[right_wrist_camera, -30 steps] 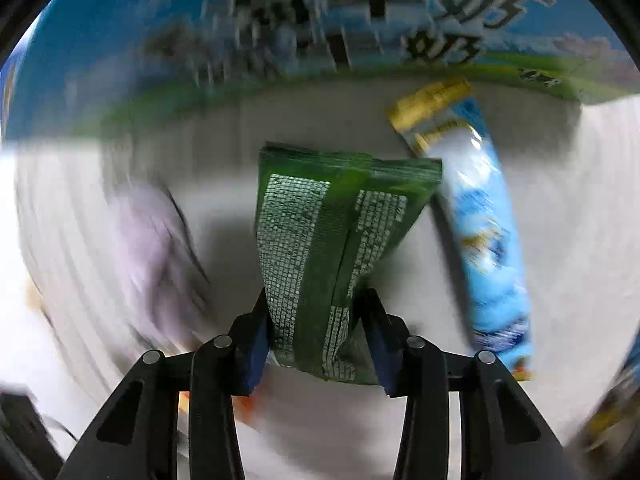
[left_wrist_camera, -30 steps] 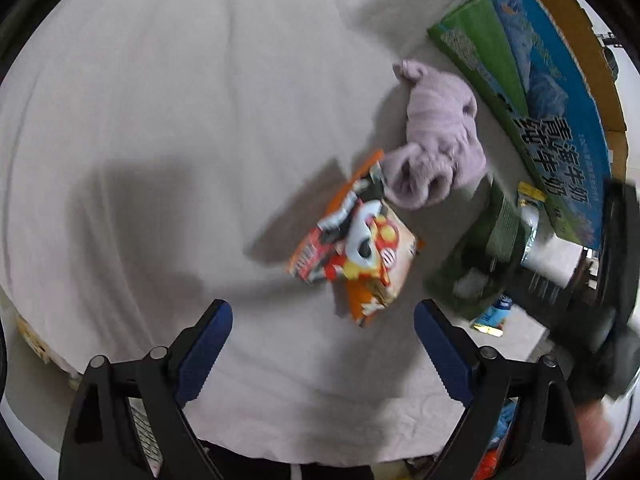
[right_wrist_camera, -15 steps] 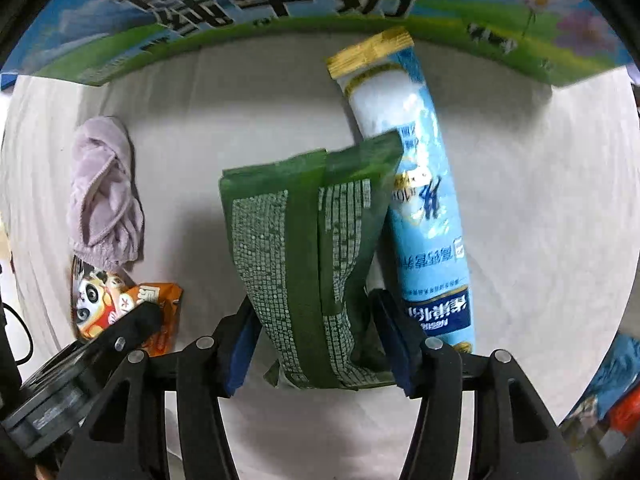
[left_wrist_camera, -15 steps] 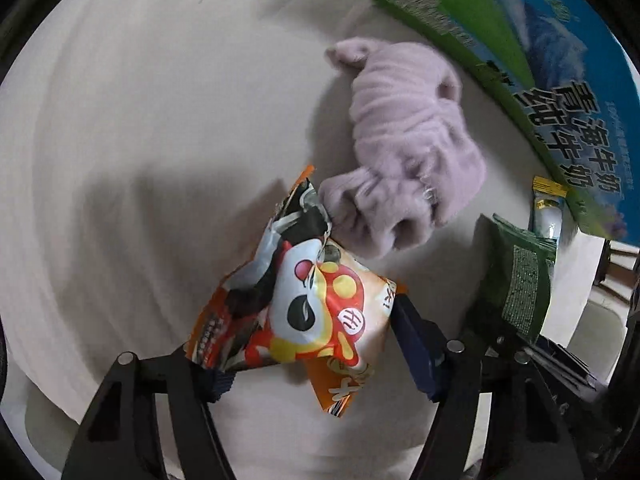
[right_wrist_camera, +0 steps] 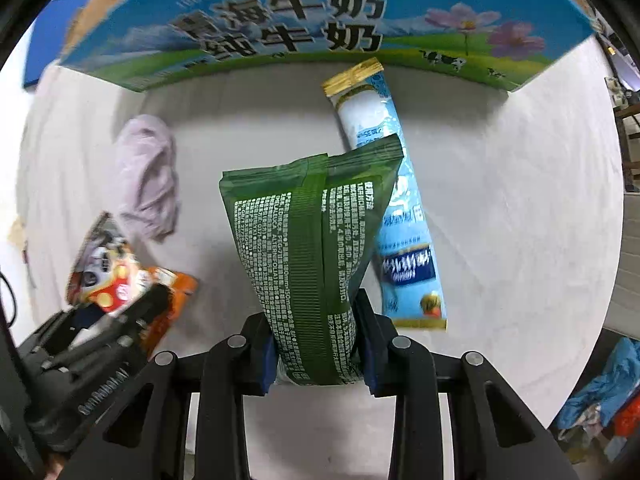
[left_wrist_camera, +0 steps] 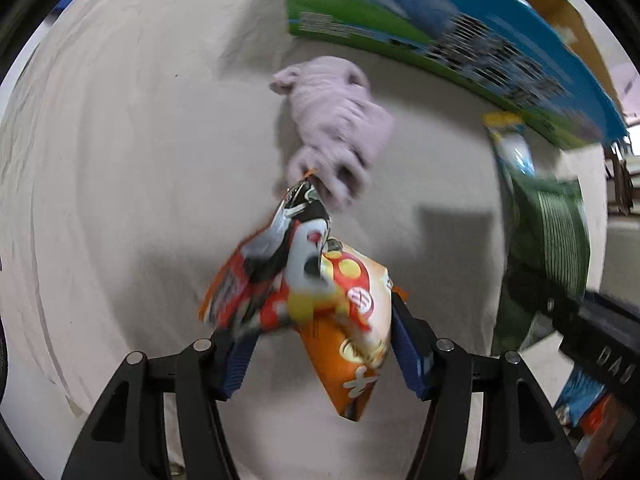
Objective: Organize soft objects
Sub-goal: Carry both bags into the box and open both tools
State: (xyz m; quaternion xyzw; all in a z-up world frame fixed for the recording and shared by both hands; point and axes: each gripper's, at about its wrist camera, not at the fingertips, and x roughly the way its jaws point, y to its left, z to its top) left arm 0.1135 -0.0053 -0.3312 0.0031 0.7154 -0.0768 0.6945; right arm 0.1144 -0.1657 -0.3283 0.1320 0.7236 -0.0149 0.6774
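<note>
An orange cartoon snack bag (left_wrist_camera: pixel 320 292) hangs between the blue pads of my left gripper (left_wrist_camera: pixel 322 356); the jaws are closing and press on its lower part. Just beyond it a lilac fuzzy cloth (left_wrist_camera: pixel 340 120) lies bunched on the white sheet. In the right wrist view my right gripper (right_wrist_camera: pixel 318 356) is closing on a green packet (right_wrist_camera: pixel 312 248), pinched at its bottom end and standing up from the pads. A light blue stick sachet (right_wrist_camera: pixel 368 116) lies flat behind it. The snack bag (right_wrist_camera: pixel 108 272) and lilac cloth (right_wrist_camera: pixel 148 176) show at the left there.
A large blue-and-green milk carton box (right_wrist_camera: pixel 320 20) stands along the far side of the white sheet (right_wrist_camera: pixel 520 200). The sheet's edge curves round at the right, with blue and orange clutter (right_wrist_camera: pixel 600 400) below it.
The left jaws came in from wide open around the snack bag and now grip it, nearer the lilac cloth. The right gripper rose with the green packet and squeezed it tighter.
</note>
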